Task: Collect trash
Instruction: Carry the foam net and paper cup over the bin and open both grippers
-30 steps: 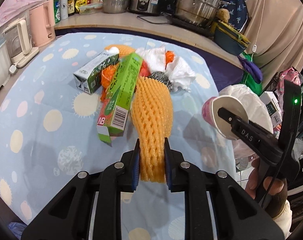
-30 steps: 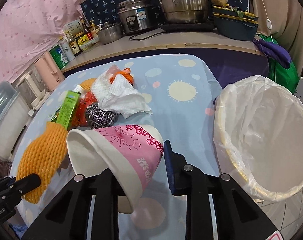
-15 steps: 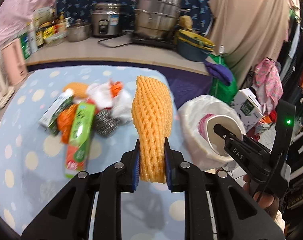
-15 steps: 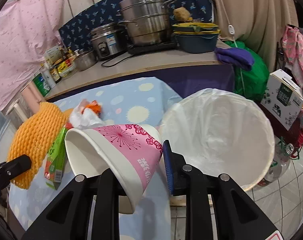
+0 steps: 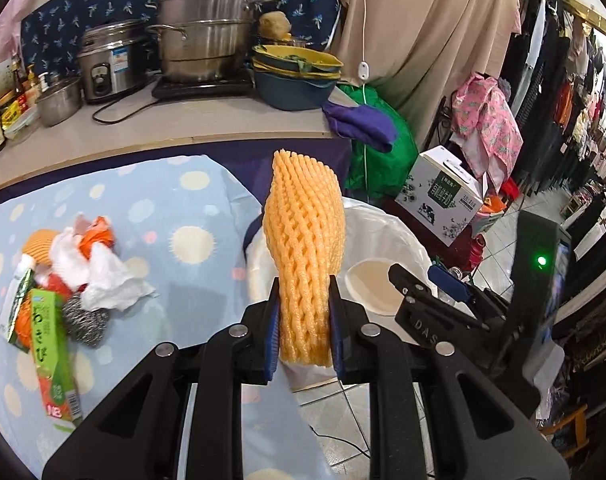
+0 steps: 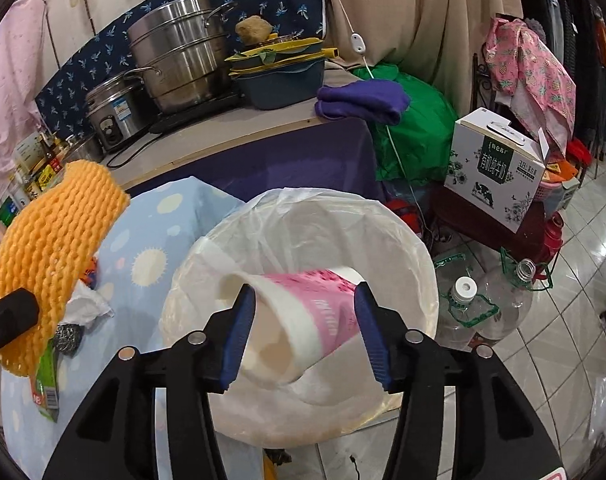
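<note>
Cup (image 6: 303, 320) loose between opening right jaws.

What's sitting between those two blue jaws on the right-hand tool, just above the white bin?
A pink-and-white paper cup, lying on its side over the lined bin. The right gripper has its jaws opening, pads clear of the cup. The right wrist view shows it.

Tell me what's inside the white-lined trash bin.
Inside the white-lined trash bin only bare liner shows. The pink-and-white paper cup, between the right gripper's opening jaws, hangs above it and covers the bottom.
</note>
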Action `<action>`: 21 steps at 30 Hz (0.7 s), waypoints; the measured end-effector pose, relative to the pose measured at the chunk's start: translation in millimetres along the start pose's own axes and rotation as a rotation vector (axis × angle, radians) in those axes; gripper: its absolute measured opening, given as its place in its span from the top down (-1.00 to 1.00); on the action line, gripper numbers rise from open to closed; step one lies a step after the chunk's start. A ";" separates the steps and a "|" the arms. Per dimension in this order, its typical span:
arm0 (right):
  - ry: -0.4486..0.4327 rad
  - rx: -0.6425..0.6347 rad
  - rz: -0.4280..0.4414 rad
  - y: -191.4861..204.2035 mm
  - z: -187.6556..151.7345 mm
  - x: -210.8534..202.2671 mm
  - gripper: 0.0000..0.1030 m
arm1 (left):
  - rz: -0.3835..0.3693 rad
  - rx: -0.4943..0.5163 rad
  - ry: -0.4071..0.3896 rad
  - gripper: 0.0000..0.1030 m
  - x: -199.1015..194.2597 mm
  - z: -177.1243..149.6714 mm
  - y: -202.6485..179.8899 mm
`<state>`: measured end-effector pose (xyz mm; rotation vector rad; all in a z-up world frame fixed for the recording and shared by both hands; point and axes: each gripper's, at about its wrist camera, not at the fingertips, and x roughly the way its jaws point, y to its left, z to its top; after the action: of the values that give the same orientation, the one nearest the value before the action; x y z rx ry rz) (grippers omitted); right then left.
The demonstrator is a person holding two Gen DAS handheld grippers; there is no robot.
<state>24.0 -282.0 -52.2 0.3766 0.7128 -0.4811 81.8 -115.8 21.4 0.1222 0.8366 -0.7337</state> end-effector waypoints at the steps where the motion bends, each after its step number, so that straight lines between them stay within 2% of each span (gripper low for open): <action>1: -0.004 0.001 -0.004 -2.3 -0.6 -0.7 -0.05 | -0.014 0.004 0.012 0.62 6.6 2.2 -3.1; 6: -0.016 0.019 -0.007 -11.8 -1.7 -4.7 -0.11 | -0.026 -0.005 0.082 0.61 34.8 5.9 -10.0; 12: -0.032 0.047 -0.003 -19.3 -2.8 -12.9 -0.20 | -0.015 0.002 0.103 0.57 48.9 3.1 -16.9; 13: -0.036 0.049 -0.001 -20.1 -2.5 -14.2 -0.21 | -0.018 0.003 0.106 0.53 50.7 2.9 -18.0; 15: -0.040 0.051 0.001 -20.5 -1.9 -15.9 -0.22 | -0.003 0.007 0.104 0.17 53.1 3.9 -18.8; 21: -0.053 0.059 0.003 -21.2 -0.8 -21.7 -0.25 | 0.026 0.016 0.075 -0.14 50.3 7.1 -18.9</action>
<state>-2.1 -292.9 -41.1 0.4188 0.6480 -0.5084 96.6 -160.0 -6.3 0.1755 0.8987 -0.7145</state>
